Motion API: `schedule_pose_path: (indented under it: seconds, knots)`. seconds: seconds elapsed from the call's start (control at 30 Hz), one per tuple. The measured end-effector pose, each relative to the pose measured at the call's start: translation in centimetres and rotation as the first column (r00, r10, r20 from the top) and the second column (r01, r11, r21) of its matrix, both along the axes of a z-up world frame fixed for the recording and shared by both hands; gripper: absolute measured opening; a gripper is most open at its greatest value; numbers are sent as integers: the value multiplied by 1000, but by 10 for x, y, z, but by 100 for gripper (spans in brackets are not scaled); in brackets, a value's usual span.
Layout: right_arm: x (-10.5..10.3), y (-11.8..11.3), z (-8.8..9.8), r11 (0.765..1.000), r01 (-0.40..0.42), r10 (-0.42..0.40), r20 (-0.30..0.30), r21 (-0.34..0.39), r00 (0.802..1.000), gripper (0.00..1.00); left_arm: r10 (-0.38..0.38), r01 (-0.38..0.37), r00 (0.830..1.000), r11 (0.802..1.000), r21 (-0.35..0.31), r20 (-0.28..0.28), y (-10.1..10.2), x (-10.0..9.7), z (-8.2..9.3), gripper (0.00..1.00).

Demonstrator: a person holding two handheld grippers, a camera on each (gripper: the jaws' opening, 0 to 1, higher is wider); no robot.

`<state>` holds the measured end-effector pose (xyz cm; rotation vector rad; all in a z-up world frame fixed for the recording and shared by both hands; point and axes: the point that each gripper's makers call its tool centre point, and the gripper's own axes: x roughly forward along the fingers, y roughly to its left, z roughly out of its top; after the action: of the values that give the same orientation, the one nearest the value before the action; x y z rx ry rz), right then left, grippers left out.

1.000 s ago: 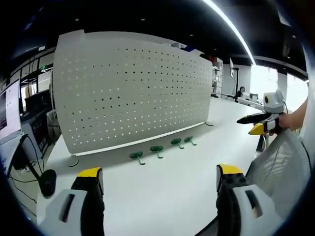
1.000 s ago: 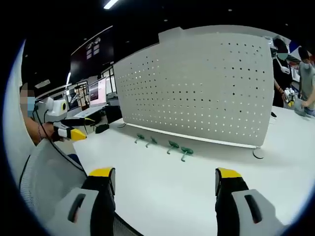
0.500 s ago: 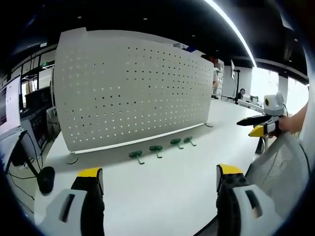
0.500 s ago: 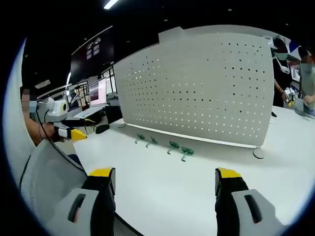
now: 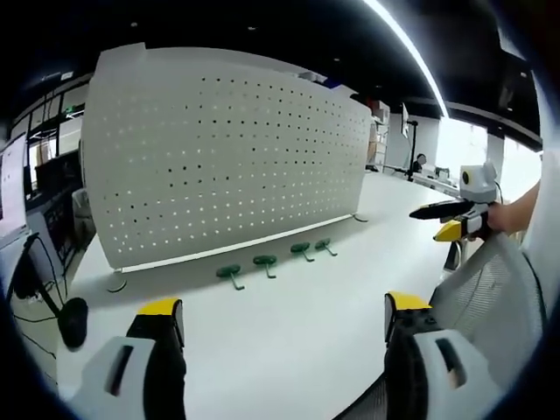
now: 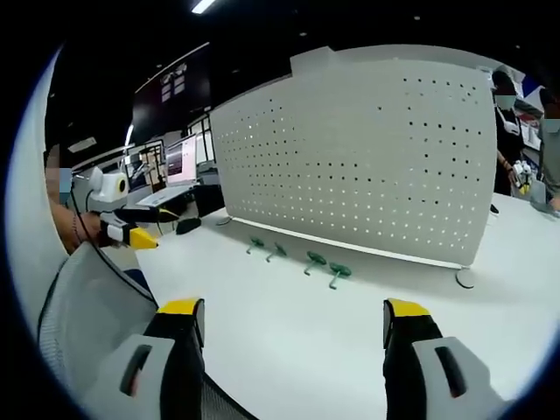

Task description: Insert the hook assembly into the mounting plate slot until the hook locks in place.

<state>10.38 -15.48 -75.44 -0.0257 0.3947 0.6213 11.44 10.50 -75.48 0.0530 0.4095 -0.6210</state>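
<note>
Four green hooks lie in a short row on the white table point(image 5: 289, 332), just in front of the lower edge of the white perforated mounting plate point(image 5: 227, 157), which stands upright on small round feet. In the left gripper view the row runs from the nearest hook point(image 5: 230, 274) to the farthest hook point(image 5: 325, 246), parallel to the plate. Each hook has a flat green head toward the plate and a thin stem that points away from it, toward the viewer; none is touching the plate. In the right gripper view the same four hooks point(image 6: 306, 261) lie beside the plate's bottom rail, stems also pointing to the near side. The left gripper point(image 5: 284, 319) has its yellow-tipped jaws spread wide and holds nothing; it is well apart from the hooks. The right gripper point(image 6: 296, 324) is also spread wide and empty. A grey mesh chair back point(image 5: 490, 297) stands at the table edge. A monitor point(image 6: 179, 162) and a black microphone base point(image 5: 72, 319) stand on desks beyond the plate.
</note>
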Motion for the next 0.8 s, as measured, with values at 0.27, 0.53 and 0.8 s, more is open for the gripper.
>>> schedule_pose_path:
  seconds: [0.27,0.53,0.8]
  knots:
    - [2,1,3,1000,-8,8,5,-5,1000,81,-79,79,997,996,37,-14,-2,9,-1,96]
    - [4,2,8,1000,-17,17,13,-12,1000,80,-152,153,988,982,108,-21,-1,23,-9,96]
    - [4,5,6,999,-30,30,5,-14,1000,80,-213,219,976,963,156,-51,-5,31,-15,95]
